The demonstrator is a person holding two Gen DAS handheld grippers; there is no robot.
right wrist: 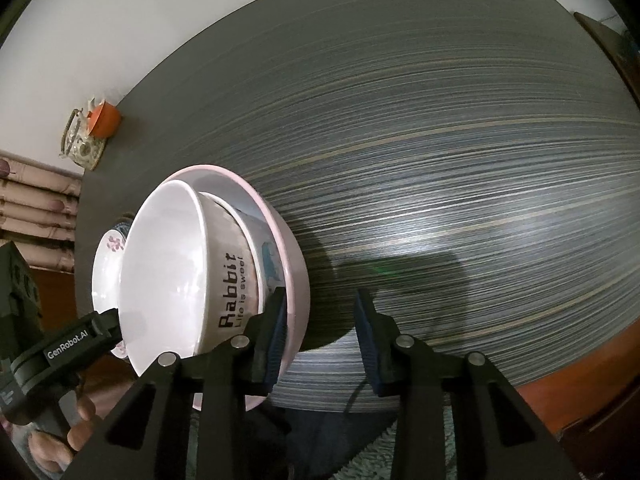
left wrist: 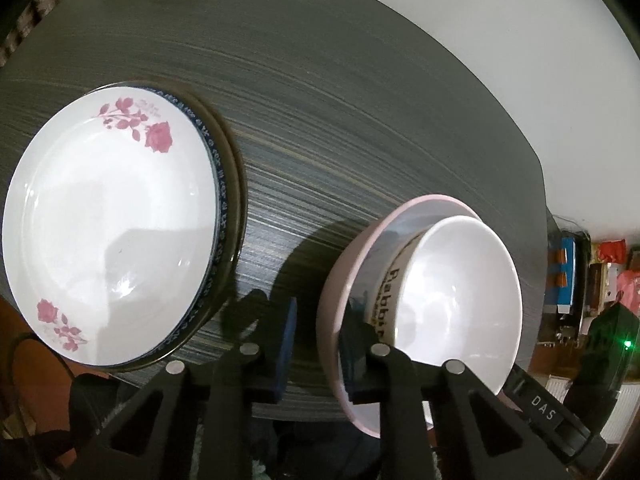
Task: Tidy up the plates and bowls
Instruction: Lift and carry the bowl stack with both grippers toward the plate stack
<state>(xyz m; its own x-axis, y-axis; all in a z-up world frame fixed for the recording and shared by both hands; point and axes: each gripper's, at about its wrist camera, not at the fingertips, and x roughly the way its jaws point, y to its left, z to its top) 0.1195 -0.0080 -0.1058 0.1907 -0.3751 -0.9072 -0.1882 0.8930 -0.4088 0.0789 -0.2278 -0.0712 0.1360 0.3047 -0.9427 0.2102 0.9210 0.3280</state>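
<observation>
1. The left gripper [left wrist: 318, 344] stands open astride the pink bowl [left wrist: 340, 280] rim.
2. The right gripper [right wrist: 322, 336] likewise straddles it, unclamped.
3. The white bowl [left wrist: 460, 284] nests inside; the rose plate [left wrist: 108, 216] sits at nine o'clock on the table [left wrist: 360, 120].

I am looking into a home, most likely a dining or living room. The bench [right wrist: 440, 160] is a dark, streaked wood-grain dining surface standing against a plain white wall [left wrist: 480, 40]. On it sit household dishes: a rose-patterned plate [left wrist: 108, 220] and a white bowl [right wrist: 168, 280] printed "Rabbit". At the far corner I see a glass teapot with an orange lid [right wrist: 90, 132]. A padded seat back [right wrist: 36, 204] shows at the left, and cluttered shelves with packages [left wrist: 600, 280] at the right.
</observation>
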